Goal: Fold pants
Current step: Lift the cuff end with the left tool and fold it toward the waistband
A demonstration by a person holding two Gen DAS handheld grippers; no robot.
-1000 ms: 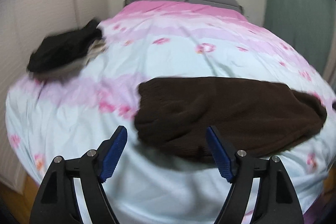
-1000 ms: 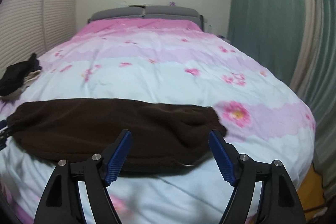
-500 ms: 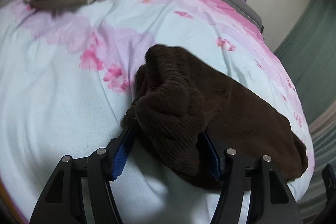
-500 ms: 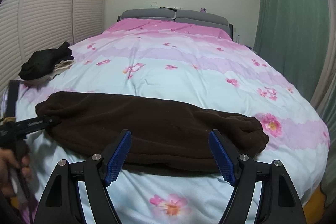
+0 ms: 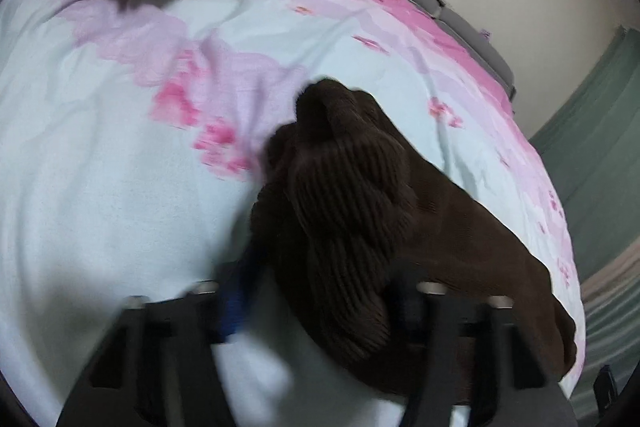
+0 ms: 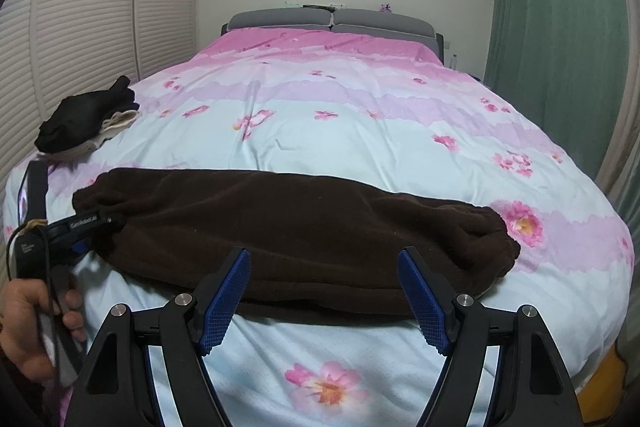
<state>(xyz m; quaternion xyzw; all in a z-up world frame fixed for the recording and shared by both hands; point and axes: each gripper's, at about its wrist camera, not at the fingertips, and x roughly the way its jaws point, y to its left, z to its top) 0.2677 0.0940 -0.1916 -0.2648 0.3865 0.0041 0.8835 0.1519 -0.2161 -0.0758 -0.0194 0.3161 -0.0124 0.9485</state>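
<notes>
the brown pants (image 6: 288, 231) lie flat across the near part of the bed (image 6: 360, 131), long axis running left to right, one bunched end near a pink flower print at the right. the fabric is ribbed and fleecy. in the left wrist view the same pants (image 5: 360, 219) show a gathered end lifted into a hump between the fingers of the left tool (image 5: 320, 291); that view is blurred, but the blue pads press against the cloth on both sides, so the left tool is closed on the pants. in the right wrist view the left tool (image 6: 86, 227) meets the left end of the garment, and the person's left hand (image 6: 32, 319) grips its handle at the lower left edge.

the right tool (image 6: 324, 291) hangs just over the near edge of the pants with its blue pads spread wide and nothing between them.

writing: a white label runs along the side of the left tool in the right wrist view; it is too small to read with certainty. a second small label sits on the dark block behind it, illegible.

surroundings: the bed cover is pale blue and pink with flower prints. a pile of dark and beige clothes (image 6: 86, 119) rests near the bed's left edge, well apart from the pants. a grey headboard (image 6: 332, 21) stands at the far end, a white slatted closet door (image 6: 100, 7) to the left, a green curtain (image 6: 560, 27) to the right.
</notes>
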